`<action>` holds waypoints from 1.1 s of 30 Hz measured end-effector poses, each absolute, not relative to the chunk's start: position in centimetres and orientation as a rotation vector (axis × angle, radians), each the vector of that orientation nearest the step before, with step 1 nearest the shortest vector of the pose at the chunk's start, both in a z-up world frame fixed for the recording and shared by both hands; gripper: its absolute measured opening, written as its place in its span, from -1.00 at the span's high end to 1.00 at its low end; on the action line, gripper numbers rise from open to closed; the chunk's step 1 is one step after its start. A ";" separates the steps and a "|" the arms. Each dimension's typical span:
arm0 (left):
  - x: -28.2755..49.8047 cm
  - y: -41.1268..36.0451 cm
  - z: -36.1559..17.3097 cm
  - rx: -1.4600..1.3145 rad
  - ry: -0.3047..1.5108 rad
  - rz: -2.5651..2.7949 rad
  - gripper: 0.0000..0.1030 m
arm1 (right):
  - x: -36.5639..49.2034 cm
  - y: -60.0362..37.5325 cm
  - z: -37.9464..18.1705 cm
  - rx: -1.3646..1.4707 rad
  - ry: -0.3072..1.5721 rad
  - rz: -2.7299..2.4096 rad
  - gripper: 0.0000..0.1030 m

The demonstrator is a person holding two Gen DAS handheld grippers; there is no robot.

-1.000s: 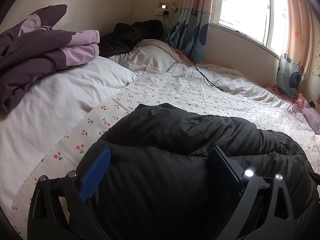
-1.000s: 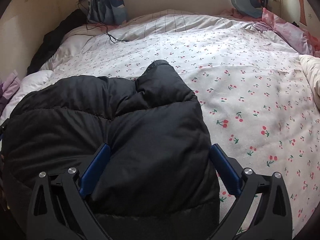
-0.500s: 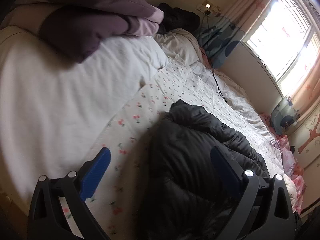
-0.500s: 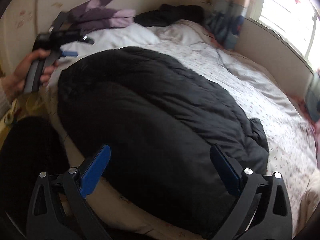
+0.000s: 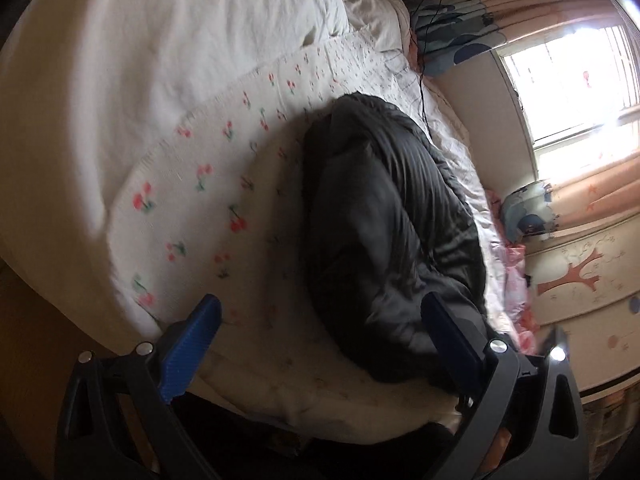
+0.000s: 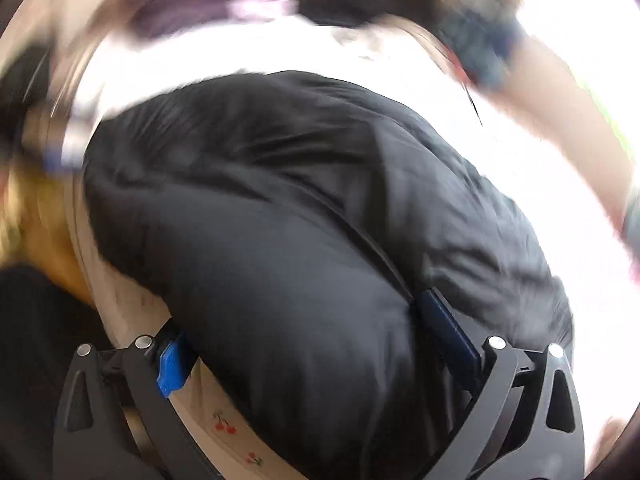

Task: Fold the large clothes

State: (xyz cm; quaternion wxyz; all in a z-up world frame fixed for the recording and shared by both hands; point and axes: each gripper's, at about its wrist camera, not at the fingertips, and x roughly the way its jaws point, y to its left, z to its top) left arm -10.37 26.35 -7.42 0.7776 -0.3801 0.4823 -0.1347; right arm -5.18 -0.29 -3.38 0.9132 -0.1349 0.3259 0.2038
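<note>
A black puffer jacket (image 5: 384, 216) lies bunched on the cherry-print bedsheet (image 5: 224, 184). My left gripper (image 5: 320, 344) is open and empty, rolled sideways at the bed's near edge, with the jacket against its right finger. In the blurred right wrist view the jacket (image 6: 304, 216) fills the frame. My right gripper (image 6: 312, 344) is open with its jaws wide apart, and the jacket's near bulge sits between the blue fingers (image 6: 172, 364), not clamped.
A white duvet (image 5: 160, 48) covers the bed's left part. A black cable (image 5: 420, 64) runs over the sheet towards the curtains (image 5: 460, 36) and the window (image 5: 580, 80). Purple clothes (image 6: 208, 4) lie at the far side. Brown floor (image 5: 24, 320) is below the bed edge.
Both grippers have pulled back towards the bed's near edge and rolled. The left view now shows the jacket from its left side; the right gripper has moved in close onto the jacket's near bulge.
</note>
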 end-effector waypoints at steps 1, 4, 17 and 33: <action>-10.2 26.0 -7.6 -0.860 1.054 -0.311 -0.86 | -4.9 -0.9 -3.5 -0.225 0.691 0.433 -0.87; -9.2 24.2 -8.4 -0.923 1.108 -0.335 -0.86 | -4.0 -2.7 -3.9 -0.088 0.730 0.476 -0.87; -4.3 18.5 -11.2 -0.984 1.042 -0.389 -0.86 | -13.2 -25.8 -5.2 0.667 0.721 0.463 -0.87; -3.5 18.0 -11.5 -1.005 1.019 -0.381 -0.86 | -11.8 -34.5 -16.7 1.290 0.593 0.606 -0.86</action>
